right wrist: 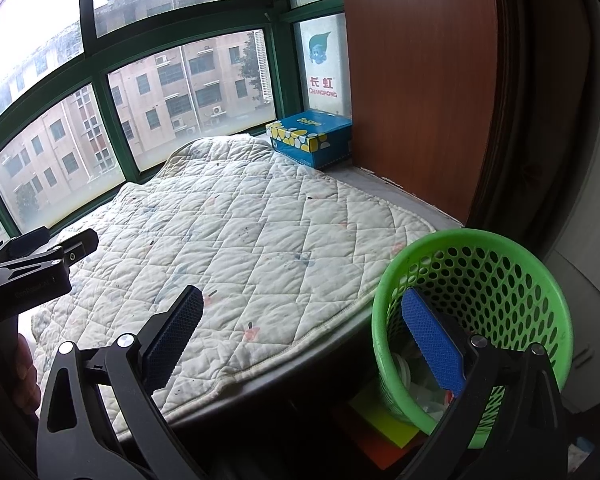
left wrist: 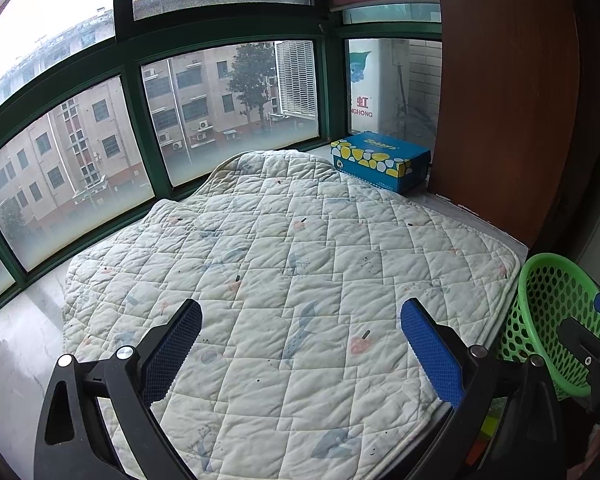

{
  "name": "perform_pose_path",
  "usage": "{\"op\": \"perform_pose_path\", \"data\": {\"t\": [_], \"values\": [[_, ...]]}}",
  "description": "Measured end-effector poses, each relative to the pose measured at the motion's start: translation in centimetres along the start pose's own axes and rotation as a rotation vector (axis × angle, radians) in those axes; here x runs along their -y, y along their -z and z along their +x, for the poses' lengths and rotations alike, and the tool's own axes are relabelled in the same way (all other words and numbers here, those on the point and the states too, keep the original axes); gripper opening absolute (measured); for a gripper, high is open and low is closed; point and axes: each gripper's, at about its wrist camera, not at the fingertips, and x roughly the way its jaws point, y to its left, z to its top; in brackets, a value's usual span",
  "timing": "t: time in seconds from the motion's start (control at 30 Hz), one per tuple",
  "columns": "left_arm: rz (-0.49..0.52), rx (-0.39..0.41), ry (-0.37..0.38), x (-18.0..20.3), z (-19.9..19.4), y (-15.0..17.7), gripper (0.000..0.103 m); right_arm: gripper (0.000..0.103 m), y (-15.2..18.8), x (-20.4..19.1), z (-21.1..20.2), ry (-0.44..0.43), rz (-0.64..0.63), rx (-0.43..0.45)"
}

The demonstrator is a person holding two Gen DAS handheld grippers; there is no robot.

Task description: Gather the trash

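Observation:
A green perforated basket [right wrist: 500,264] stands just off the right corner of a quilted mat [right wrist: 240,220]. White crumpled trash [right wrist: 404,368] lies in its bottom. My right gripper [right wrist: 302,300] is open and holds nothing. Its right finger is over the basket's mouth and its left finger is over the mat's front edge. My left gripper [left wrist: 300,312] hangs open and empty above the near part of the mat [left wrist: 292,240], with the basket [left wrist: 548,300] to its right. No loose trash shows on the mat.
A blue tissue box [left wrist: 380,158] sits at the back right of the sill by the green-framed window [left wrist: 140,140]. A brown wooden panel [right wrist: 420,80] walls the right side. Bare stone sill [left wrist: 20,340] lies left of the mat. Yellow and orange flat items [right wrist: 384,428] lie below the basket.

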Motion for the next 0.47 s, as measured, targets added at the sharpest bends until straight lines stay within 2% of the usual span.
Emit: {"op": "perform_pose_path", "data": {"t": [0.47], "values": [[-0.028,-0.015,-0.013,-0.34,0.19,0.10,0.096,0.098,0.11,-0.19,0.20,-0.001,-0.002,-0.002]]}}
